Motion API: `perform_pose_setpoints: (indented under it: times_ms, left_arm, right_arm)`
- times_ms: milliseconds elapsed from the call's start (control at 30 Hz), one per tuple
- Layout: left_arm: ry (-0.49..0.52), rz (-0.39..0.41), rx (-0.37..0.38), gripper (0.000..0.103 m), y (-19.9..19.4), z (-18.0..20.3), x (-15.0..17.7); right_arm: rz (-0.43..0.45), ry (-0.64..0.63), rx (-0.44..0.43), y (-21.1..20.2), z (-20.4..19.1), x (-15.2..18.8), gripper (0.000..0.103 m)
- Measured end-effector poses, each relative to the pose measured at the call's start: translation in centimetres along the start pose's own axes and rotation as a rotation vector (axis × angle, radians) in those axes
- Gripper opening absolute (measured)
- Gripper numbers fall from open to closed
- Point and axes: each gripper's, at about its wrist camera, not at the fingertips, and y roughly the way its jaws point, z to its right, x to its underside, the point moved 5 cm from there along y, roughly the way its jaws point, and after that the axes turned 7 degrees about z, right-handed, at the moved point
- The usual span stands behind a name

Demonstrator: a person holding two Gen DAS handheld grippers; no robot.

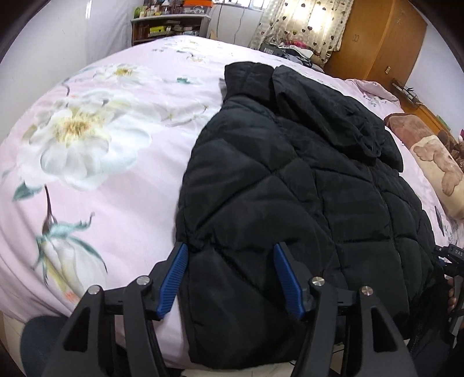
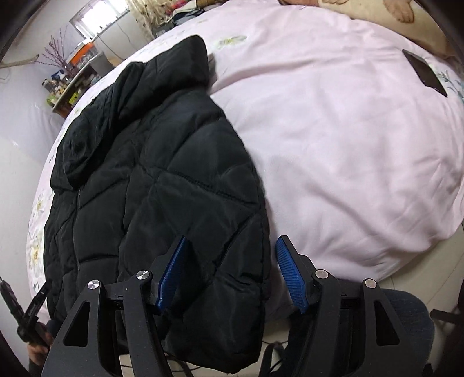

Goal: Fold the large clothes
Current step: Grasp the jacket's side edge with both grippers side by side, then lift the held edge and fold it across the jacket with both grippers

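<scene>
A black quilted hooded jacket (image 1: 290,188) lies front up on the pink floral bedspread (image 1: 101,145), hood away from me, hem hanging over the near bed edge. Both sleeves lie folded in over the body. My left gripper (image 1: 229,252) is open, its blue pads on either side of the jacket's left hem corner. My right gripper (image 2: 230,245) is open around the jacket's (image 2: 162,174) right hem edge, over the bedspread (image 2: 348,130). Neither is closed on the fabric.
A teddy-bear pillow (image 1: 438,165) lies at the right of the bed. A dark phone (image 2: 424,72) lies on the bedspread to the right. A cluttered shelf (image 1: 168,26), curtains and a wooden wardrobe (image 1: 382,37) stand beyond the bed.
</scene>
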Motion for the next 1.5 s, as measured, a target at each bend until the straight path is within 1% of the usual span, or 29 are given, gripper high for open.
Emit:
perform_pose_setpoints:
  times_ms: [100, 167, 267, 367, 467, 533, 567, 600, 633, 667, 700, 733, 767, 867, 933, 1000, 1100, 1233, 1367, 1500]
  left_arm:
    - [-0.039, -0.022, -0.003, 0.07, 0.3, -0.4, 0.9]
    - [-0.066, -0.033, 0.002, 0.071, 0.6, -0.7, 1.0]
    - [-0.094, -0.044, 0.017, 0.071, 1.1, -0.9, 1.3]
    - [-0.1, -0.068, 0.01, 0.072, 1.9, -0.9, 1.7]
    - [-0.077, -0.092, -0.009, 0.072, 2.5, -0.5, 1.8]
    - [-0.062, -0.099, -0.009, 0.063, 2.5, -0.1, 1.7]
    - [-0.063, -0.104, 0.003, 0.054, 2.3, 0.1, 1.7]
    - [-0.06, -0.104, 0.003, 0.042, 2.0, 0.2, 1.6]
    - [-0.057, -0.103, 0.012, 0.034, 1.6, 0.3, 1.5]
    - [-0.06, -0.097, 0.028, 0.024, 1.1, 0.5, 1.3]
    - [-0.061, -0.089, 0.037, 0.02, 0.5, 0.7, 1.0]
    - [-0.058, -0.08, 0.046, 0.018, -0.1, 0.9, 0.7]
    - [-0.06, -0.067, 0.059, 0.016, -0.9, 1.1, 0.3]
    - [-0.095, 0.0, 0.116, 0.014, -3.6, 1.4, -1.4]
    - [-0.114, 0.041, 0.148, 0.014, -5.5, 1.4, -2.4]
    - [-0.107, 0.082, 0.16, 0.014, -7.6, 1.4, -3.2]
    - [-0.1, 0.113, 0.173, 0.014, -10.1, 1.1, -3.4]
    - [-0.108, 0.132, 0.197, 0.014, -12.5, 0.8, -2.9]
    - [-0.107, 0.162, 0.215, 0.014, -14.8, 1.0, -2.9]
    - [-0.101, 0.197, 0.227, 0.014, -15.9, 0.5, -4.1]
  right_arm:
    - [-0.018, 0.002, -0.014, 0.1, -0.4, 0.7, 0.066]
    - [-0.048, 0.009, -0.033, 0.6, -0.6, 1.4, 0.067]
    - [-0.071, 0.005, -0.026, 1.1, -0.8, 1.8, 0.067]
    - [-0.084, 0.026, -0.031, 1.5, -0.7, 1.8, 0.068]
    - [-0.108, 0.034, -0.028, 2.1, -0.6, 1.9, 0.068]
    - [-0.131, 0.028, -0.024, 2.3, -0.7, 2.0, 0.068]
    - [-0.144, 0.028, -0.028, 2.4, -0.8, 2.0, 0.068]
    - [-0.153, 0.028, -0.036, 2.3, -0.9, 2.0, 0.067]
    - [-0.151, 0.029, -0.052, 2.0, -1.0, 1.9, 0.054]
    - [-0.135, 0.02, -0.053, 1.4, -1.2, 1.8, 0.04]
    - [-0.119, 0.01, -0.058, 0.9, -1.4, 1.7, 0.031]
    - [-0.1, 0.01, -0.081, 0.2, -1.6, 1.6, 0.02]
    - [-0.077, 0.013, -0.092, -0.5, -1.8, 1.5, 0.018]
    - [-0.004, 0.007, -0.138, -3.3, -2.6, 0.8, 0.014]
    - [0.029, -0.008, -0.167, -4.8, -3.1, 0.3, 0.013]
    - [0.06, -0.033, -0.192, -6.7, -3.6, 0.0, 0.013]
    - [0.081, -0.045, -0.217, -9.1, -3.4, -0.2, 0.013]
    - [0.105, -0.032, -0.261, -12.1, -2.4, 0.2, 0.013]
    - [0.124, -0.006, -0.297, -14.2, -1.6, 0.6, 0.013]
    - [0.154, 0.006, -0.322, -15.4, -2.4, -0.1, 0.013]
